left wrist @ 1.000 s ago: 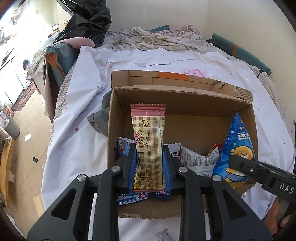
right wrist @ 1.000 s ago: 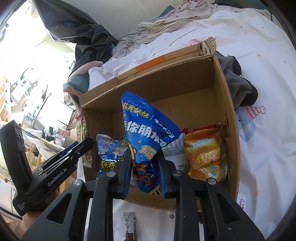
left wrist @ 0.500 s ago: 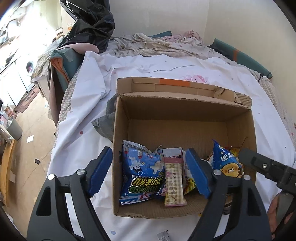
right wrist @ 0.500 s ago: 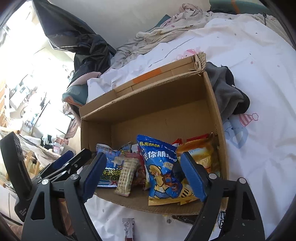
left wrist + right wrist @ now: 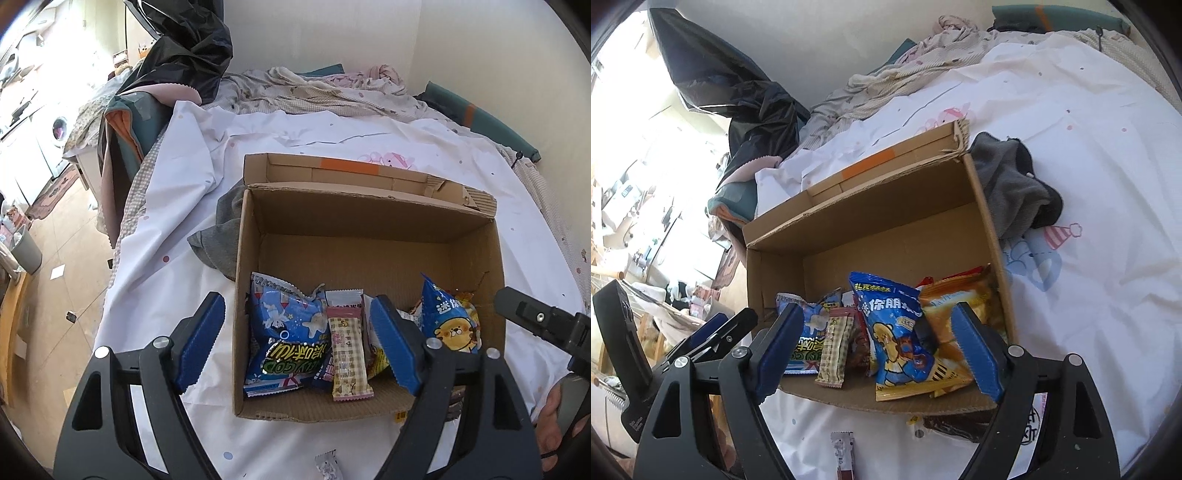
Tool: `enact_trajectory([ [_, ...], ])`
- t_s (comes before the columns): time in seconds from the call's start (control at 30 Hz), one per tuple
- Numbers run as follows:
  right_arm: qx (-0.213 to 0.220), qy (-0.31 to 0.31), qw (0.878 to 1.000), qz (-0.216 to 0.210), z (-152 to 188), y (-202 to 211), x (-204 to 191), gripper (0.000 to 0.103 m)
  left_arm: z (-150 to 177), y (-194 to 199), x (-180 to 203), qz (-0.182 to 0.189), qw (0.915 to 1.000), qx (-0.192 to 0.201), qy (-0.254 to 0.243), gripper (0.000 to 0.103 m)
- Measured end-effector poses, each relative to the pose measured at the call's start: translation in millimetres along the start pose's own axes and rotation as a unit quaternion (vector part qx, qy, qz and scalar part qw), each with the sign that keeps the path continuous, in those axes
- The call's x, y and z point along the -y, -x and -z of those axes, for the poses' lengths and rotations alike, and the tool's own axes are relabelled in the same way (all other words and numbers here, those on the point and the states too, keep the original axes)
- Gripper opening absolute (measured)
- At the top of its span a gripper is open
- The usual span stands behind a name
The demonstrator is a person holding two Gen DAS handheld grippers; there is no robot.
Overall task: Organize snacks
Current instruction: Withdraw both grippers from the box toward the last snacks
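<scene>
An open cardboard box [image 5: 369, 236] [image 5: 871, 210] sits on a white bedsheet and holds several snack packets. My left gripper [image 5: 301, 341] hovers open over its near edge, nothing between the pads. Below it lie a pink checked bar [image 5: 347, 354] [image 5: 834, 350] and a blue popcorn bag [image 5: 288, 332] [image 5: 809, 332]. A blue cone-shaped bag with a bear [image 5: 450, 317] [image 5: 897, 336] leans at the right. My right gripper [image 5: 879, 350] is open just in front of that bag, which lies in the box beside an orange packet [image 5: 960, 306].
A grey cloth [image 5: 218, 240] [image 5: 1015, 188] lies against the box's side. A small wrapped snack [image 5: 327, 463] [image 5: 844, 454] lies on the sheet near the box's front. Rumpled bedding [image 5: 325, 88] and a black bag [image 5: 192, 48] are at the back; the bed edge drops to the floor [image 5: 55, 288] at left.
Both grippers opened. The pink checked bar dropped from the left gripper into the box, and the blue cone bag dropped from the right gripper. The right gripper drew back slightly.
</scene>
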State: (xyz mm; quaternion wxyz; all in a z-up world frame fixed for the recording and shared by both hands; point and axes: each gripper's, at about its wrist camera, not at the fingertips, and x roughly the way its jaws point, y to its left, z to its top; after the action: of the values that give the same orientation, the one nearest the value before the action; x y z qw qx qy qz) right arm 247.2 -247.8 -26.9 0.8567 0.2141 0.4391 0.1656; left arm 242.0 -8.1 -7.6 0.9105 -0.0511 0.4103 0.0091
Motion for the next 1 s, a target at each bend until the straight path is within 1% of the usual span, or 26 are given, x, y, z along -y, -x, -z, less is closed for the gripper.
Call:
enact_trajectory([
  [0.17, 0.018, -0.006, 1.000, 0.014, 5, 17, 3, 0.084, 3, 10, -5, -0.002, 0.9999, 0.007, 0.008, 0.078],
  [0.33, 0.025, -0.009, 0.999, 0.030, 12, 30, 7, 0.084, 12, 17, -13, 0.006, 0.9995, -0.005, 0.031, 0.078],
  [0.43, 0.022, -0.016, 0.998, 0.051, 17, 34, 12, 0.085, 19, 21, -15, 0.004, 0.9994, -0.009, 0.033, 0.078],
  [0.5, 0.019, -0.020, 0.998, 0.060, 22, 37, 15, 0.086, 25, 24, -16, 0.006, 0.9993, -0.012, 0.034, 0.078],
  [0.67, 0.007, -0.022, 0.998, 0.066, 34, 43, 19, 0.087, 36, 29, -16, 0.005, 0.9990, -0.022, 0.038, 0.078],
  [1.0, -0.035, -0.051, 0.995, 0.081, 59, 44, 42, 0.087, 72, 20, -14, 0.008, 0.9952, -0.080, 0.055, 0.078],
])
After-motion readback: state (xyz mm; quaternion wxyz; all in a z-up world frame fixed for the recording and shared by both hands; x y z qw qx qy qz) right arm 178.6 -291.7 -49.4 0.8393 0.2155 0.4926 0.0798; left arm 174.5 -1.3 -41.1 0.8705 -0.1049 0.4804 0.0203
